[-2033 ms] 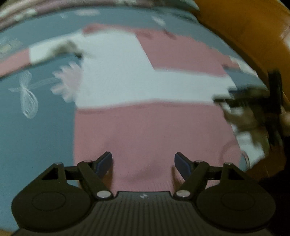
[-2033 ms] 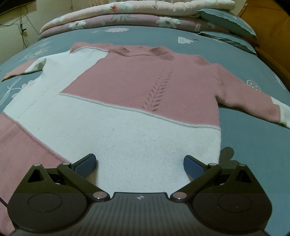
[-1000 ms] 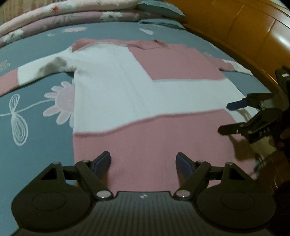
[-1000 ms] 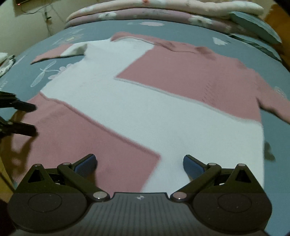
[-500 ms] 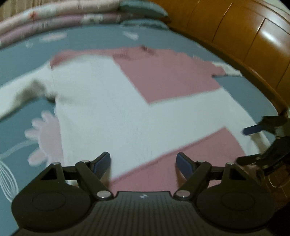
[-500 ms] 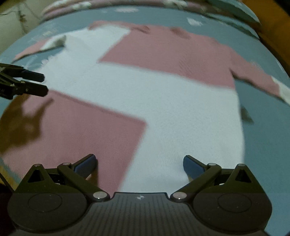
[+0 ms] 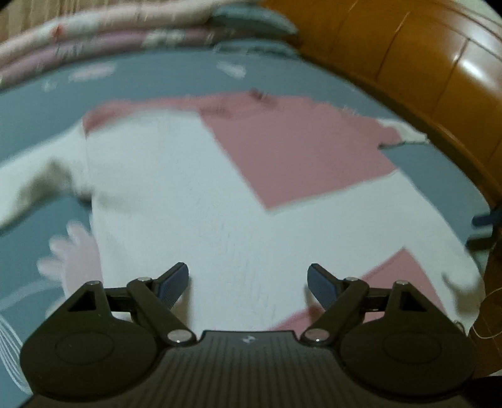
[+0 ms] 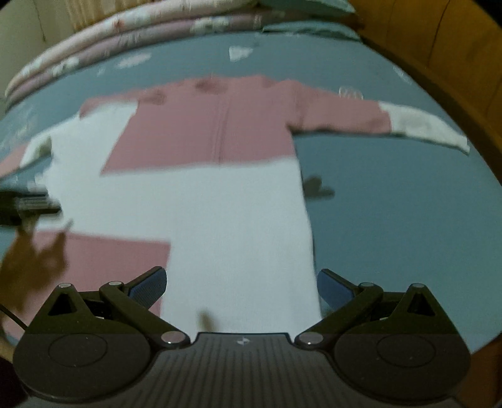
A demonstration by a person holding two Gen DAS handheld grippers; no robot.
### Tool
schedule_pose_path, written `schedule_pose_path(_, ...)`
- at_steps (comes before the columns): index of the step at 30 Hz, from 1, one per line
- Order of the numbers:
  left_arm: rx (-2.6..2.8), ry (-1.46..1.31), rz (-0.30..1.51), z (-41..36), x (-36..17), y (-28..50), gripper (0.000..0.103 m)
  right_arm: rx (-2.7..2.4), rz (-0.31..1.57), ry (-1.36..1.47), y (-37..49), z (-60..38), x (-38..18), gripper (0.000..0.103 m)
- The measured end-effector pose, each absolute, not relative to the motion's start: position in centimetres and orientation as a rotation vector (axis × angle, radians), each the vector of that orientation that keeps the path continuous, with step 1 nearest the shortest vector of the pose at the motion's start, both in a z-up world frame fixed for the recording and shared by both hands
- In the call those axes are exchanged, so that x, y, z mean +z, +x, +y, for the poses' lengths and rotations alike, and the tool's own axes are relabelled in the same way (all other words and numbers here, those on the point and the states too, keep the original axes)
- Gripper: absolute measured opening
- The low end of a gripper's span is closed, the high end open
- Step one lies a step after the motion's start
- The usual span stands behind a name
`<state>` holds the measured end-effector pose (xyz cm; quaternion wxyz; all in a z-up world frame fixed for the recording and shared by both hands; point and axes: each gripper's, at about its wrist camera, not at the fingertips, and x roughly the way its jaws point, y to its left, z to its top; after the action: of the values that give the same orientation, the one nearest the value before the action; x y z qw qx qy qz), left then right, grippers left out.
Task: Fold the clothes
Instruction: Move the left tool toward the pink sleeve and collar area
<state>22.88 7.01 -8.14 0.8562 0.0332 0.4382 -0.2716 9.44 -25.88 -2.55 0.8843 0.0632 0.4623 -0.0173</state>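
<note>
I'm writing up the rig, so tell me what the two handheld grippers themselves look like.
Both look alike. The left gripper and right gripper have matte black ribbed bodies, round black side discs, silver pivot pins, a small white logo, and dark blue finger pads.

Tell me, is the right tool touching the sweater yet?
Cannot tell. In the right wrist view the right tool is open over the sweater hem, but blur hides any contact or gap.

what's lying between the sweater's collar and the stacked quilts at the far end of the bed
Only bare blue-grey bedsheet with pale printed motifs lies between the sweater collar and the quilts, seen in the right wrist view.
</note>
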Motion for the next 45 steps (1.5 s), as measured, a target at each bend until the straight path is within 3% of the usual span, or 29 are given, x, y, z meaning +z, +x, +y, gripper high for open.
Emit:
schedule_pose_path(9, -0.430, 0.011, 0.959, 7.1, -8.2, 21.1, 0.084, 0.135, 0.928, 0.209, 15.2, -27.3, -4.3, 0.103)
schedule_pose_path(18, -0.181, -0.072, 1.024, 5.7, -7.8, 19.6, 0.086, 0.307, 1.024, 0.218, 18.7, -30.5, -8.0, 0.103)
schedule_pose_path(24, -0.091, -0.122, 1.049, 4.2, -5.9, 20.6, 0.086, 0.364, 1.022, 0.230, 19.8, -32.7, -6.1, 0.103)
schedule_pose_path(31, -0.102, -0.133, 0.938, 3.8, -2.8, 21.7, 0.086, 0.348, 1.008, 0.219, 23.0, -32.0, -4.9, 0.103)
schedule_pose_path(45, -0.265, -0.143, 0.950, 8.5, -4.2, 27.9, 0.086, 0.150, 0.927, 0.199, 23.3, -27.1, -4.7, 0.103)
